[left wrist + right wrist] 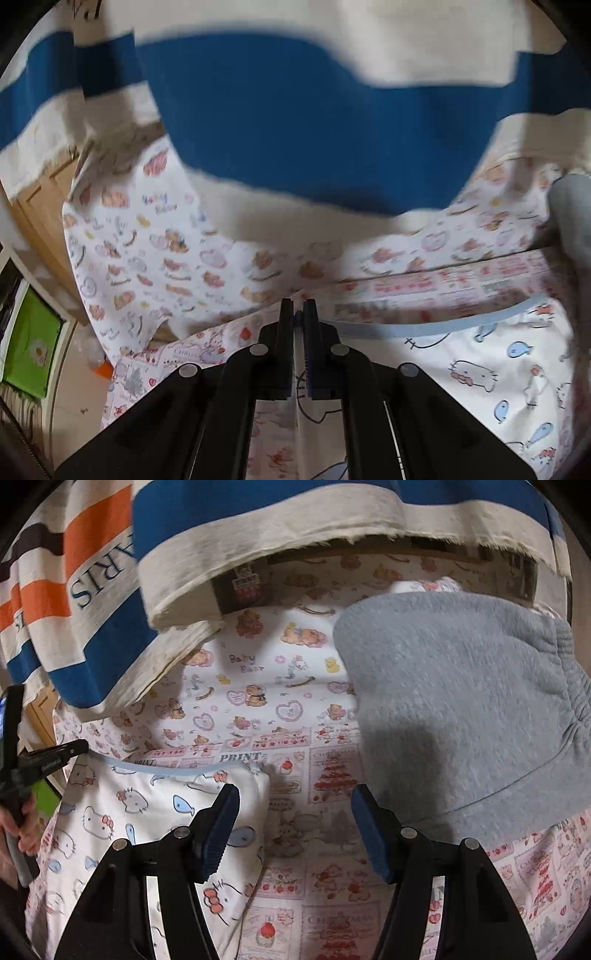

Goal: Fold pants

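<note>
My left gripper [298, 314] is clamped on the cat-print pants [480, 376] at their blue waistband. Only the right view shows my right gripper [295, 808] gaping empty beside a grey garment [461, 701].

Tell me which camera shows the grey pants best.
The right wrist view: the grey pants fill its right side, elastic waistband visible. The left wrist view catches only a blurred grey sliver at its right edge.

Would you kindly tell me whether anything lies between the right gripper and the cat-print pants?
Nothing visible does. The right gripper hangs open at the corner of the cat-print pants, and the grey garment lies off to the side, apart from them.
</note>
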The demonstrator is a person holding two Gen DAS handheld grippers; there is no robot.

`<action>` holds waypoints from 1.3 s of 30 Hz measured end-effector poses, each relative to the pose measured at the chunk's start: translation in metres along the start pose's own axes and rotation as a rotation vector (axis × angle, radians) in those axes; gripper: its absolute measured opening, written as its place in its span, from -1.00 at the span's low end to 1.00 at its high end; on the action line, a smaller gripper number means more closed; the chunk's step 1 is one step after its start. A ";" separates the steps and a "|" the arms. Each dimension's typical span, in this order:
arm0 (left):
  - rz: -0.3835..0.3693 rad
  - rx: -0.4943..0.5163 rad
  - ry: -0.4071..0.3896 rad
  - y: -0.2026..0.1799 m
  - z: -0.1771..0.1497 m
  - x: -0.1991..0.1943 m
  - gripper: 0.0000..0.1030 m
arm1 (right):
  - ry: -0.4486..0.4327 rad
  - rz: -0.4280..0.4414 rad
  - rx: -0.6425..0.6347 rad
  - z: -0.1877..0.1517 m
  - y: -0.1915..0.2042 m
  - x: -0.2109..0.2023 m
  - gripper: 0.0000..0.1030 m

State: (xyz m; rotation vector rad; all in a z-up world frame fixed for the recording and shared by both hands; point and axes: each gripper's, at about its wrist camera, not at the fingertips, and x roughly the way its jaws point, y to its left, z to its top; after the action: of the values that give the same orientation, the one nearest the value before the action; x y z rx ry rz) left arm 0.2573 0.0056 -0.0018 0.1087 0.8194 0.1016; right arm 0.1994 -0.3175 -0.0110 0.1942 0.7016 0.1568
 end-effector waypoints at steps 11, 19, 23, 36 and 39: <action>-0.056 -0.045 0.029 0.032 -0.029 0.014 -0.31 | 0.002 0.028 0.006 -0.005 0.005 -0.017 0.25; -0.078 0.030 -0.252 0.030 -0.079 -0.129 -0.23 | -0.136 0.061 -0.029 -0.031 0.041 -0.104 0.25; -0.115 -0.023 -0.347 0.039 -0.126 -0.197 -0.20 | -0.109 0.256 -0.023 -0.059 0.056 -0.148 0.25; -0.273 -0.028 -0.278 0.019 -0.278 -0.263 -0.16 | -0.058 0.312 -0.042 -0.225 0.078 -0.198 0.16; -0.385 -0.110 -0.179 0.020 -0.302 -0.255 -0.16 | -0.115 0.243 -0.072 -0.253 0.086 -0.204 0.10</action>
State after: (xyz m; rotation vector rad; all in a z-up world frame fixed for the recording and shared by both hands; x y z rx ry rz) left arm -0.1379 0.0085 -0.0192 -0.1428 0.6424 -0.2237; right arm -0.1263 -0.2452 -0.0530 0.2172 0.5556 0.4002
